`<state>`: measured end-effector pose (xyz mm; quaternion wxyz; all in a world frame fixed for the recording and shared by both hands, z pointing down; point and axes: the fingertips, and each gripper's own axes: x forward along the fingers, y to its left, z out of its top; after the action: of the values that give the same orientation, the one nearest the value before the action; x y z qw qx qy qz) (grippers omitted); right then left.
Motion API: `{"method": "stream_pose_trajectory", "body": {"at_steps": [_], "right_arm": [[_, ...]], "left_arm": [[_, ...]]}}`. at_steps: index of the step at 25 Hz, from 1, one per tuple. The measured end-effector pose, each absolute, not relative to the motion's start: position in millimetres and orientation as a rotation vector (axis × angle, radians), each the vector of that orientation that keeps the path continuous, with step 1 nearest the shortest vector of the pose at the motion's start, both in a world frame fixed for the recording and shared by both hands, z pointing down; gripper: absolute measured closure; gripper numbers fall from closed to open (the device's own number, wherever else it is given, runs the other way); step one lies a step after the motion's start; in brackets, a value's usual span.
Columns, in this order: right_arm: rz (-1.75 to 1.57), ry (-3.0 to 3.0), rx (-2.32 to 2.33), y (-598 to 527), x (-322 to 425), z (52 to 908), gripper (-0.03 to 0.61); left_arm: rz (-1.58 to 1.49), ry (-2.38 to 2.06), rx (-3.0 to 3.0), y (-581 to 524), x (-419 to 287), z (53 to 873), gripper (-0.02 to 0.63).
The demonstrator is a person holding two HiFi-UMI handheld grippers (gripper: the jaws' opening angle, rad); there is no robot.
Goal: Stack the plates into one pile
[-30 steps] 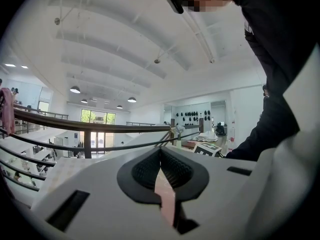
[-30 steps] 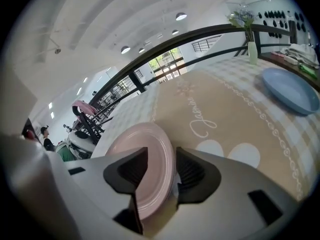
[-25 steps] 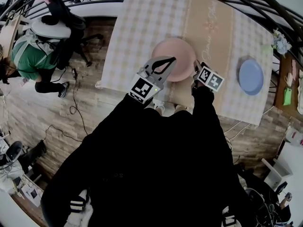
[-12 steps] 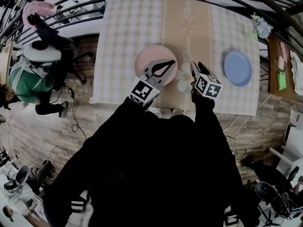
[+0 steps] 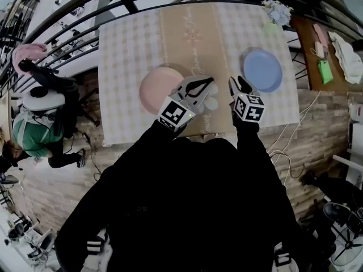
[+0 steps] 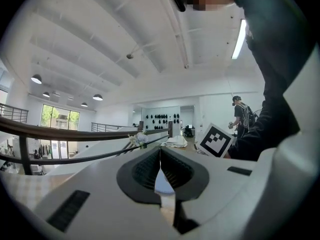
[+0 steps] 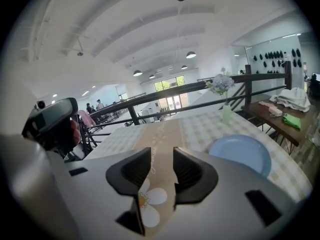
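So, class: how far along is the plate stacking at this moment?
Nothing is stacked yet: the pink plate and the blue plate lie apart on the table. Neither is held: the left claw is shut and empty, the right claw, jaws apart, has just been closing on nothing. Left: lift one plate onto the other.

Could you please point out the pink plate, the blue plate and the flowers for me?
pink plate (image 5: 159, 87), head view, on the bare middle of the plate.
blue plate (image 7: 241, 154), right gripper view, on the middle of its face.
flowers (image 7: 221, 83), right gripper view, on the blossom cluster.
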<state>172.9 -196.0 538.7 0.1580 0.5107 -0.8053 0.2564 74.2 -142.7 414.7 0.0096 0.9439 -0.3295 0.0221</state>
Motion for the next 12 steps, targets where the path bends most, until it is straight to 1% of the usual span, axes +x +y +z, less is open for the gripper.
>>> {"method": "stream_pose_trajectory", "body": {"at_steps": [12], "right_arm": [[0.821,-2.135,1.678,-211,323,567,0.43]], "left_arm": [[0.06,-0.765,3.023,-166,212,417,0.592]]}}
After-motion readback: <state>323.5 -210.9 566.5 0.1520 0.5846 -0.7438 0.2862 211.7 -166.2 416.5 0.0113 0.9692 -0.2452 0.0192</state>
